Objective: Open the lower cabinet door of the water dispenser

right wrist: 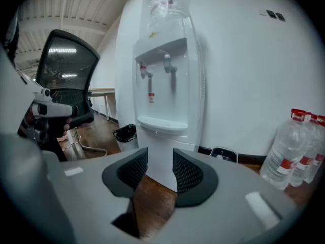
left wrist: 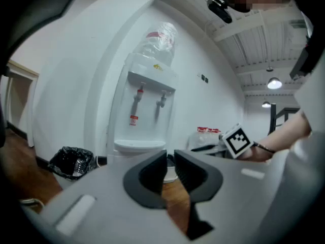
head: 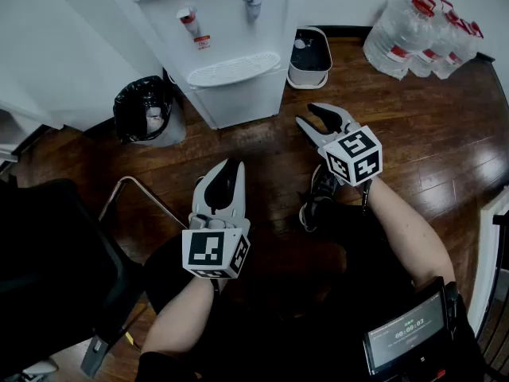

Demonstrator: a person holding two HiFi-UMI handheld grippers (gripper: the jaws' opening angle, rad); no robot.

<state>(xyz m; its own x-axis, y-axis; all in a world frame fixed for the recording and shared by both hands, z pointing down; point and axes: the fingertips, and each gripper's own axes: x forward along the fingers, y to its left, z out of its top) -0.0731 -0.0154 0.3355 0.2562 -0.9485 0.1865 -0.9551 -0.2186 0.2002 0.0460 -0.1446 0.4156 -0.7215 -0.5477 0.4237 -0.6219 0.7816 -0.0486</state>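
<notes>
A dark wooden floor [head: 254,150] ran up to a white wall, and the water dispenser [head: 231,38] stood at the floor's far edge against that wall. Its lower cabinet door [head: 242,102] was closed. A black-bagged bin [head: 145,110] sat just left of it, a small white bin [head: 310,58] just right, and water bottles [head: 417,30] towards the far right corner. The left gripper [head: 228,172] had its jaws almost together, with a slim empty gap. The right gripper [head: 318,122] had its jaws apart and empty. Both were well short of the door.
</notes>
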